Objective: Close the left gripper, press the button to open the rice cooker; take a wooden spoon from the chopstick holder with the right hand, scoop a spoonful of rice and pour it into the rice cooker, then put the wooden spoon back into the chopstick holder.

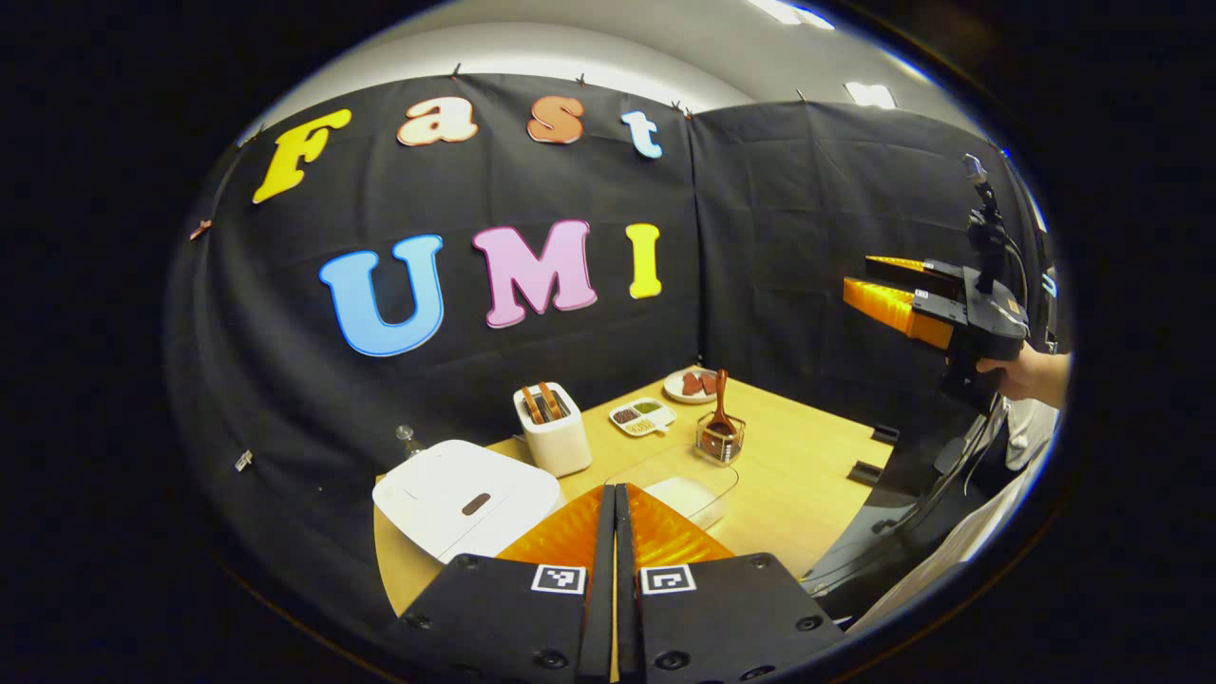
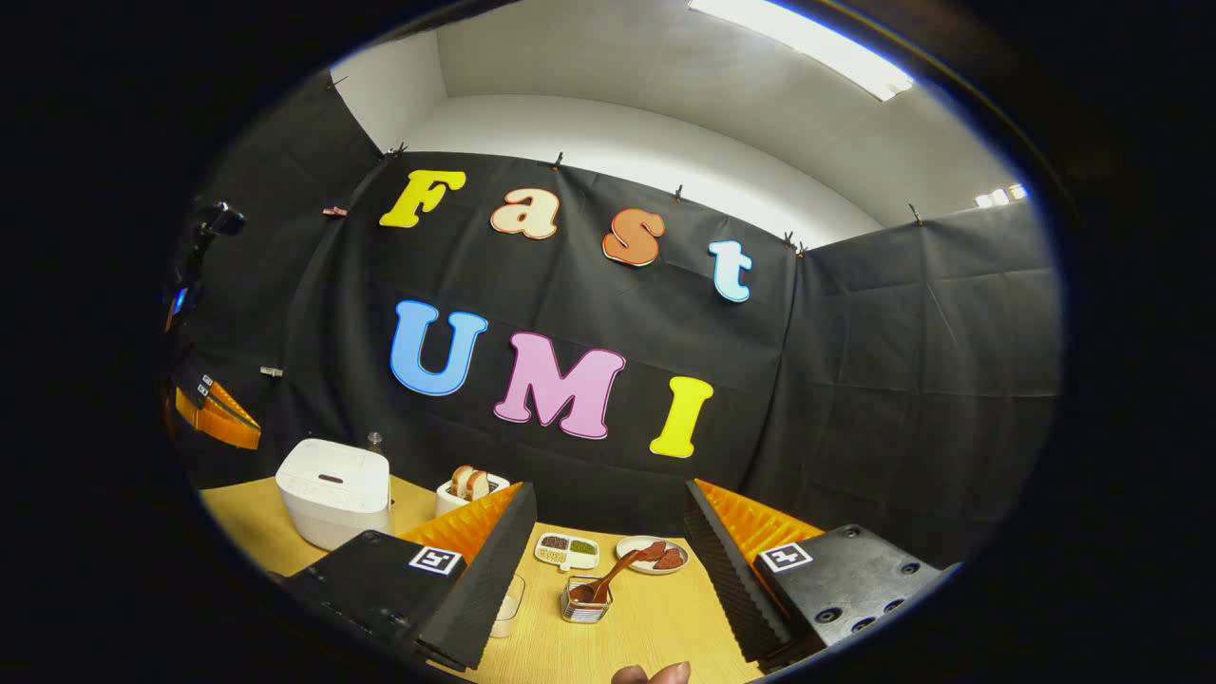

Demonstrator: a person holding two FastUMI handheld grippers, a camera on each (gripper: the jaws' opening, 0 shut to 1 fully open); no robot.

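Observation:
The white rice cooker (image 1: 465, 494) sits with its lid down at the table's near-left corner, a dark button (image 1: 475, 503) on top. My left gripper (image 1: 616, 489) is shut with nothing in it, hovering above and just right of the cooker. A wooden spoon (image 1: 720, 404) stands in a wire holder (image 1: 719, 442) mid-table. A clear container of rice (image 1: 686, 492) lies just beyond my left fingers. My right gripper (image 2: 610, 489) is open and empty, held high over the table's near edge, well above the spoon (image 2: 608, 578) and its holder (image 2: 585, 605). The cooker (image 2: 332, 489) stands far left.
A white toaster (image 1: 553, 429) holding bread stands behind the cooker. A divided dish (image 1: 643, 416) and a plate (image 1: 692, 385) of red pieces lie at the back. A hand (image 1: 1021, 372) holds the right gripper (image 1: 893, 290) off the table's right side. Black cloth walls close two sides.

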